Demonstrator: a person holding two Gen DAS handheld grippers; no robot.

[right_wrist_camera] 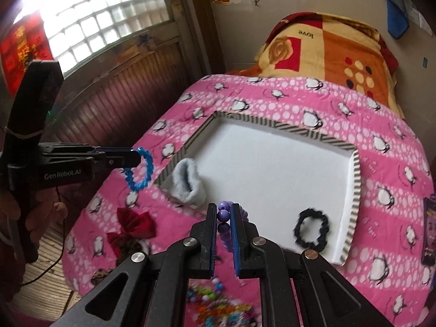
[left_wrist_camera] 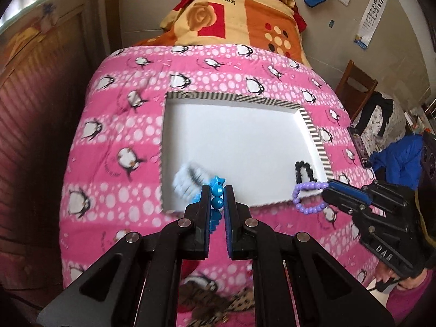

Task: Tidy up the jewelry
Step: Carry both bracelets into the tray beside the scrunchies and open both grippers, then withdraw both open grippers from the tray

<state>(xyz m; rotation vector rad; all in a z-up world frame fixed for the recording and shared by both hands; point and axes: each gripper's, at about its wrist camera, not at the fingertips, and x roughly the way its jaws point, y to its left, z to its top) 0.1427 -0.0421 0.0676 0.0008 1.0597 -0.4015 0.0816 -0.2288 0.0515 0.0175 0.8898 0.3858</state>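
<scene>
Tray (left_wrist_camera: 313, 133): one, shallow, white inside with a black-and-white striped rim, lying flat on the bed's pink penguin quilt (left_wrist_camera: 114, 136). Contents, counted: one fluffy white scrunchie (right_wrist_camera: 188, 182) leaning in the near left corner against the wall, and one black scrunchie (right_wrist_camera: 310, 230) flat on the floor near the right wall. The two are well apart. The rest of the tray floor is bare white.

My left tool (left_wrist_camera: 217, 190): jaws narrow, clamped on one blue bead bracelet (left_wrist_camera: 217, 188). A star bead and a round bead sit between the pads. In the right wrist view the loop hangs down from the fingertips, its plane roughly upright, clear of the quilt, to the left of the tray's near corner.

My right tool (right_wrist_camera: 224, 214): jaws narrow, clamped on one purple bead bracelet (right_wrist_camera: 224, 215). Round beads between the pads; the remaining beads trail down below the fingers. In the left wrist view the loop hangs from the tip, over the tray's near right edge.

Both tools point down toward the bed, one bracelet each, neither bracelet in the tray.

On the quilt outside the tray: one red bow (right_wrist_camera: 133, 224) near the left edge, and a blurred heap of multicoloured beads (right_wrist_camera: 218, 305) under my right tool; count not readable. A dark phone (right_wrist_camera: 429, 229) lies at the right.
</scene>
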